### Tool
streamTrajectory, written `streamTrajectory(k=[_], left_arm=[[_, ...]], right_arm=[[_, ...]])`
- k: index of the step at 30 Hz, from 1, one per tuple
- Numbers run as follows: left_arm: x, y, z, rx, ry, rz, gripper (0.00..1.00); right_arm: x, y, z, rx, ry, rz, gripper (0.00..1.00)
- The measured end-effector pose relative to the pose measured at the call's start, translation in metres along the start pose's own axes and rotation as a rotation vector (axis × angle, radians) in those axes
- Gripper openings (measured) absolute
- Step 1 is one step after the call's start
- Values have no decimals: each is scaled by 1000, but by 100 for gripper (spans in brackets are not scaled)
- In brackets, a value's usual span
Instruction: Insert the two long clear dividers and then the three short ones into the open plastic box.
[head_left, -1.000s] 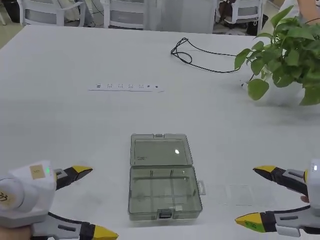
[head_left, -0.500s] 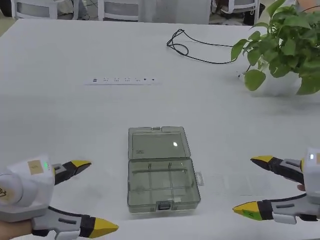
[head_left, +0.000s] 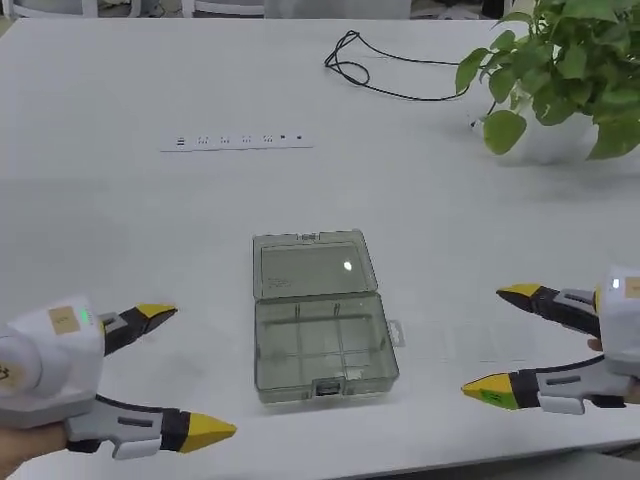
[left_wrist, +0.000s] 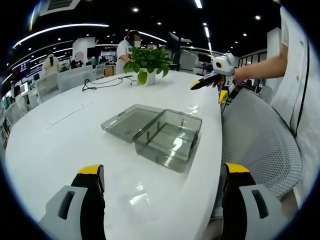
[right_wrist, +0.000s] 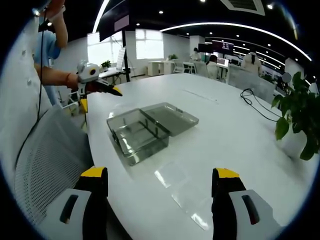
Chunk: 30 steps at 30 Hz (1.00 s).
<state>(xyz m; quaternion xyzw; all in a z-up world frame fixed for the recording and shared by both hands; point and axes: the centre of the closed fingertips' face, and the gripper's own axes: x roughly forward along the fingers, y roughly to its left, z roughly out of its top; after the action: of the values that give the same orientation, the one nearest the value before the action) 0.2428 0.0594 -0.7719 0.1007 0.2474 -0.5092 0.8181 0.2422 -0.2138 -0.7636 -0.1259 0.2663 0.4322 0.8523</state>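
Note:
A smoky clear plastic box (head_left: 325, 352) sits near the table's front edge, its lid (head_left: 313, 266) folded flat behind it. Faint clear lines cross the inside of the base. Thin clear flat pieces (head_left: 478, 340) lie on the table to the right of the box; in the right gripper view these clear pieces (right_wrist: 176, 186) lie just ahead of my jaws. My left gripper (head_left: 188, 371) hangs open left of the box, holding nothing. My right gripper (head_left: 498, 341) is open over the clear pieces. The box (left_wrist: 162, 132) lies ahead of my left gripper (left_wrist: 162, 171), and the box (right_wrist: 142, 127) sits beyond my right gripper (right_wrist: 160, 173).
A potted plant (head_left: 560, 70) stands at the back right. A black cable (head_left: 390, 70) loops at the back, and a white power strip (head_left: 235, 141) lies at the back left. The table's front edge (head_left: 400, 465) runs close under the grippers. A mesh chair (left_wrist: 260, 145) is beside the table.
The whole head picture has slid upward as the camera tilted. Both grippers stay open beside the box and the box has not moved.

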Motion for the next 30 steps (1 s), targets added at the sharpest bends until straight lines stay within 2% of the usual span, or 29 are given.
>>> streamTrajectory(k=[8,12,17,22,24,29,30], left_arm=[[-2,6,1,-19,-8,19,100],[-4,13,1,-36,-12,43,100],[-9,27,0,-69,-19,90,98],[-17,45,-5,-143,-8,152,97],[-20,55,-7,-147,-9,186,94],[-30,80,-26,-198,57,271,89],[-30,82,-28,-202,59,277,89]], right_arm=[[-1,7,4,3,0,-2,86],[-2,10,7,5,-1,-4,86],[-2,11,9,6,-3,-5,86],[-2,10,9,9,-4,-5,86],[-2,8,7,9,-6,-5,86],[-2,4,5,11,-7,-6,86],[-2,4,4,12,-8,-6,86]])
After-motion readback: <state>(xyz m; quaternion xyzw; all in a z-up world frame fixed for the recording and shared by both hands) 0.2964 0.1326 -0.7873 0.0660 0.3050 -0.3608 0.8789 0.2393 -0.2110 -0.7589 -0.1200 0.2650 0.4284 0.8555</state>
